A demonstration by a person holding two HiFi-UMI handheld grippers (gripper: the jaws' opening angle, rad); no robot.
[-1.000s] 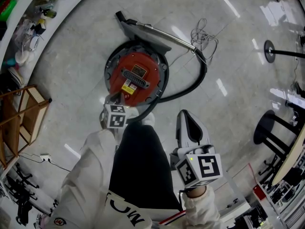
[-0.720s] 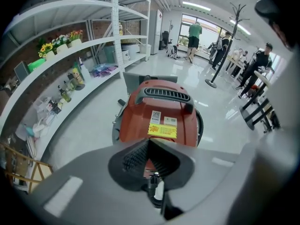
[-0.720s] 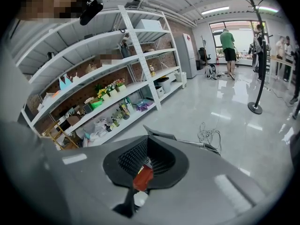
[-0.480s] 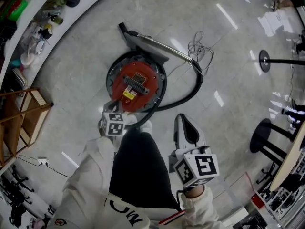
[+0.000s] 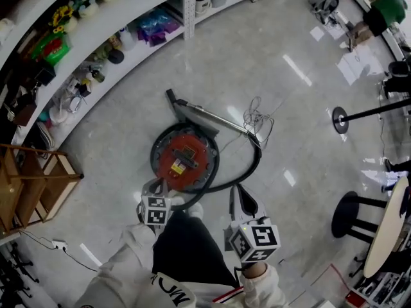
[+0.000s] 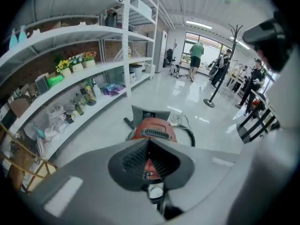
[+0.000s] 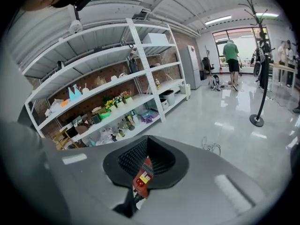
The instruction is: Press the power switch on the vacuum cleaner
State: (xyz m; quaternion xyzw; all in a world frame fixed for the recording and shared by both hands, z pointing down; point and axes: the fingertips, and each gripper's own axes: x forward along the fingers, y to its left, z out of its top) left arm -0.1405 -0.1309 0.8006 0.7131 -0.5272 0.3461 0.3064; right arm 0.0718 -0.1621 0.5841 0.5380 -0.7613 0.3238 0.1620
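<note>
Closest in, at the bottom of the head view: white sleeves [image 5: 122, 262] over dark clothing.

Just ahead, the left gripper [image 5: 158, 190], marker cube toward the body, fingers pressed together with nothing caught between; in the left gripper view, ribbed pads [image 6: 135, 156] meeting along one line. Off to its right, the right gripper [image 5: 239, 192], fingers likewise closed on nothing, tips pointing away from the body.

Next out, on the floor [image 5: 308, 108]: the vacuum cleaner [image 5: 185, 159], a round red canister with a black rim, directly ahead of the left gripper's tips and, in the left gripper view, apart from them. On the red top, a black grille panel [image 5: 186, 153] and a yellow label [image 5: 174, 169]. Power switch too small to pick out.

From the canister's near right side, a black hose [image 5: 258, 160] curving round to a metal wand [image 5: 218, 122]. Behind the canister, a grey floor head [image 5: 192, 116]. Beside the joint of wand and hose, a loose tangle of cable [image 5: 259, 117].

Farther right: a stand with a round base [image 5: 338, 119], a black stool [image 5: 350, 212], the edge of a round table [image 5: 385, 230].

Farthest, along the left and top: white shelving [image 5: 141, 2] crowded with bottles, flowers and oddments, with a wooden rack [image 5: 35, 185] at its near end. At the room's far end, by bright windows, a person in a green top [image 6: 196, 55].
</note>
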